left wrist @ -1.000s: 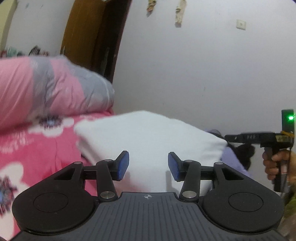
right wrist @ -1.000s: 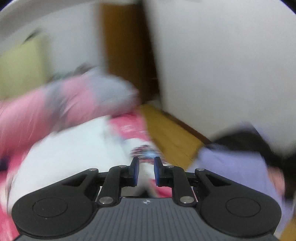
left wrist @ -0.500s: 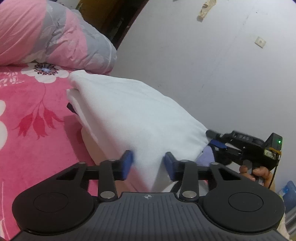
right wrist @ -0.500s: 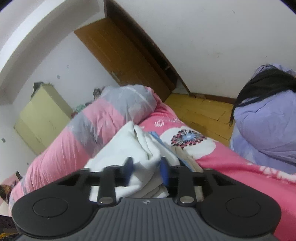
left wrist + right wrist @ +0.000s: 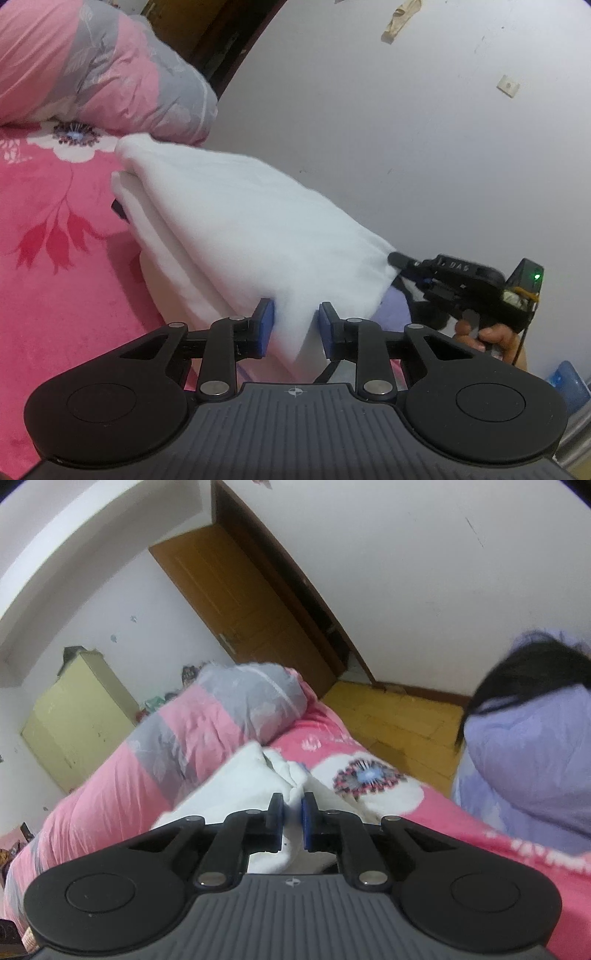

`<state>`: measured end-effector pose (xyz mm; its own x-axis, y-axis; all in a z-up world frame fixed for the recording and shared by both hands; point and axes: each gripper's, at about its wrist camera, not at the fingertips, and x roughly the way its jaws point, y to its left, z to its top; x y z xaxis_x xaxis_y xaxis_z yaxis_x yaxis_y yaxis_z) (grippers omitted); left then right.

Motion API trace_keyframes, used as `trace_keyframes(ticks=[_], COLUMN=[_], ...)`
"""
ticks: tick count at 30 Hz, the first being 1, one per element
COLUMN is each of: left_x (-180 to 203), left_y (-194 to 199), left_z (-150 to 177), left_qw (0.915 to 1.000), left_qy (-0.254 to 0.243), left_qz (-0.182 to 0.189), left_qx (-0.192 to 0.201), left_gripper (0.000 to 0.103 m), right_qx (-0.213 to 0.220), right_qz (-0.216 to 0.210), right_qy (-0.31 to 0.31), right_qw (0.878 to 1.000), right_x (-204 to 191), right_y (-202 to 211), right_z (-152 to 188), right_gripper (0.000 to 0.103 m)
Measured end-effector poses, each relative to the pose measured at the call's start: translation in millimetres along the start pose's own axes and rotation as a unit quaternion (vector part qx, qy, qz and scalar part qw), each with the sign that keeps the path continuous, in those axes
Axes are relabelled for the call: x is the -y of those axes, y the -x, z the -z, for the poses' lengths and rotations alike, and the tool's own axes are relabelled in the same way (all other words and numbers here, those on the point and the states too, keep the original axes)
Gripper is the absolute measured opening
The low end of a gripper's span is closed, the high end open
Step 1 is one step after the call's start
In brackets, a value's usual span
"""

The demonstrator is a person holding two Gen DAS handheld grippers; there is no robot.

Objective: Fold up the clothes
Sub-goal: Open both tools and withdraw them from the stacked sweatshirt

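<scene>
A white garment (image 5: 240, 221), folded into thick layers, stretches from the pink bed up toward both grippers. Its near edge sits between the blue pads of my left gripper (image 5: 295, 328), which are pressed on the fabric. In the left wrist view my right gripper (image 5: 397, 260), held by a hand (image 5: 480, 332), pinches the garment's right corner and lifts it. The right wrist view shows the right gripper (image 5: 292, 823) shut with a narrow gap, and a bunch of the white garment (image 5: 240, 782) runs between its pads.
A pink floral bedsheet (image 5: 55, 295) covers the bed. A rolled pink and grey quilt (image 5: 166, 746) lies along the far side. A person in a lilac top (image 5: 524, 757) is at the right. Beyond are a wooden door (image 5: 240, 602), a yellow-green cabinet (image 5: 77, 716) and wooden floor (image 5: 399, 723).
My left gripper dropped toward the garment and its fingers narrowed onto the near edge. My right gripper swung round to the bed and took hold of the garment's corner.
</scene>
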<state>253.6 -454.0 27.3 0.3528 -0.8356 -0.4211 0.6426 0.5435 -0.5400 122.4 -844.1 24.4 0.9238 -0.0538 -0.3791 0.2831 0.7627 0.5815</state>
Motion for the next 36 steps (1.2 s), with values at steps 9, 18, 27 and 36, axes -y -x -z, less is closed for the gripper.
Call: trace_keyframes(ticks=[9, 18, 27, 36], left_x=[0, 37, 57, 42], left_y=[33, 101, 170, 222], left_z=[11, 27, 61, 80], left_qw=[0.9985, 0.9840, 0.9747, 0.9776], left_qy=[-0.041, -0.152, -0.172, -0.107], left_qz=[0.000, -0.060, -0.132, -0.179], left_qx=[0.037, 0.071, 0.056, 0.027], left_gripper=[0.042, 0.075, 0.103, 0.103], right_qx=[0.050, 0.036, 0.040, 0.032], right_qz=[0.015, 0.012, 0.046, 0.110], right_qy=[-0.054, 0.008, 0.120, 0.146], right_qw=[0.997, 0.999, 0.991, 0.983], right_x=[16, -52, -159, -215], right_y=[32, 102, 160, 199], right_z=[27, 118, 232, 264], right_gripper=[0.026, 0.034, 0.051, 0.071])
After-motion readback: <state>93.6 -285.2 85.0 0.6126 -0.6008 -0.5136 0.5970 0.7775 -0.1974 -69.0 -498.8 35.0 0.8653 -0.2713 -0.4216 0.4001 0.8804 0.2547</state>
